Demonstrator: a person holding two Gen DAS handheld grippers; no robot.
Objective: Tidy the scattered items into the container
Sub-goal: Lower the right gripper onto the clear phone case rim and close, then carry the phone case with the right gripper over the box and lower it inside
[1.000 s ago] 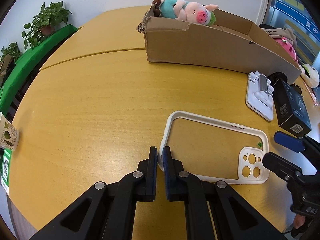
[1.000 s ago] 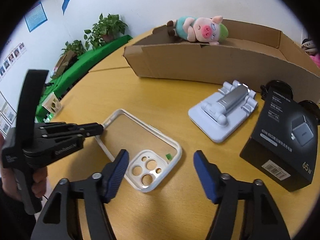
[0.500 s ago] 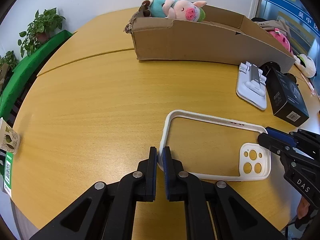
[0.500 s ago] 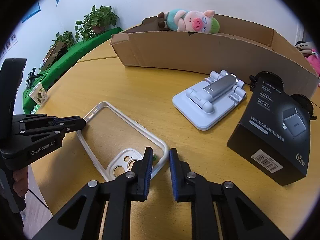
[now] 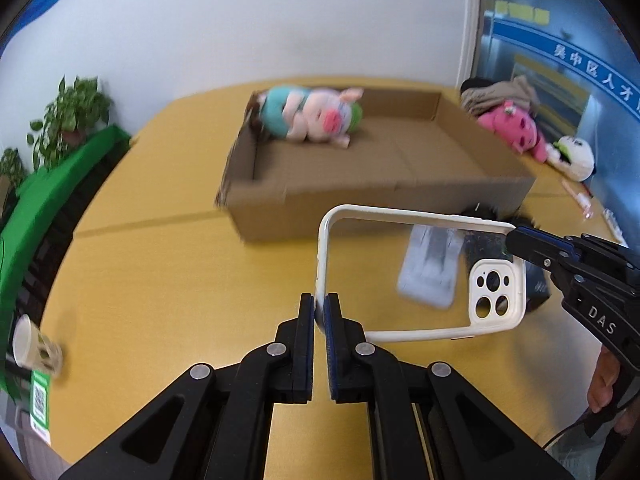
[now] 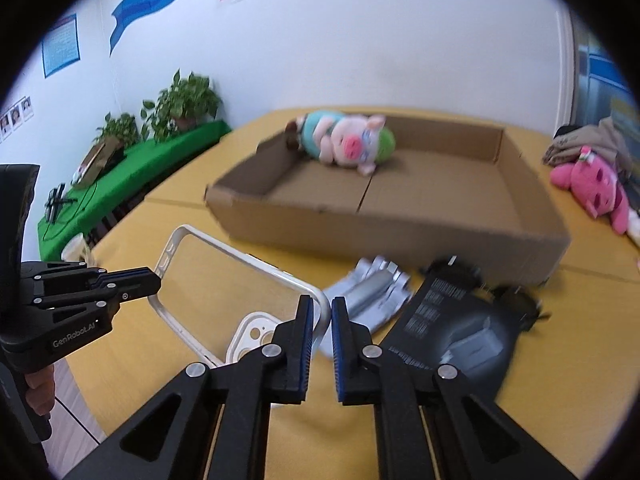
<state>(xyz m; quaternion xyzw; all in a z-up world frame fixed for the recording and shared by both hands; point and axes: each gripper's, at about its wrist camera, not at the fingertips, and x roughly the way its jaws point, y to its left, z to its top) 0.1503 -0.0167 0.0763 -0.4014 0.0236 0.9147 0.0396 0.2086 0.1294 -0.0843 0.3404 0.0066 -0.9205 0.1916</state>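
Yellow wood table (image 5: 168,272) under a white wall with posters; potted plants (image 6: 184,100) on a green ledge occupy the upper left of the right wrist view.

The phone case (image 5: 420,276), white-rimmed with a clear back, is off the table and carried between both tools. The left gripper (image 5: 319,312) is clamped narrow on one short end; the right gripper (image 6: 325,320) is pinched on the rim at the camera-cutout corner. In the left wrist view the case sits at centre right of frame, below and in front of the cardboard box (image 5: 360,200), which fills the upper centre.

Judgement on the step in hand: the case needs to travel up over the near wall and be let go over the open floor of the box. A thin rim held at two points may flex or twist, so both hands ought to move together and release at about the same time.

Inside the box, a plush pig (image 6: 344,144) lies at the upper left corner; the remaining floor looks free.

Below the case on the table lie a grey phone stand (image 6: 372,292) and a black charger box (image 6: 460,328), both near the box's front wall. A pink plush (image 6: 592,188) lies outside at right. The near wall is the only obstruction noted.
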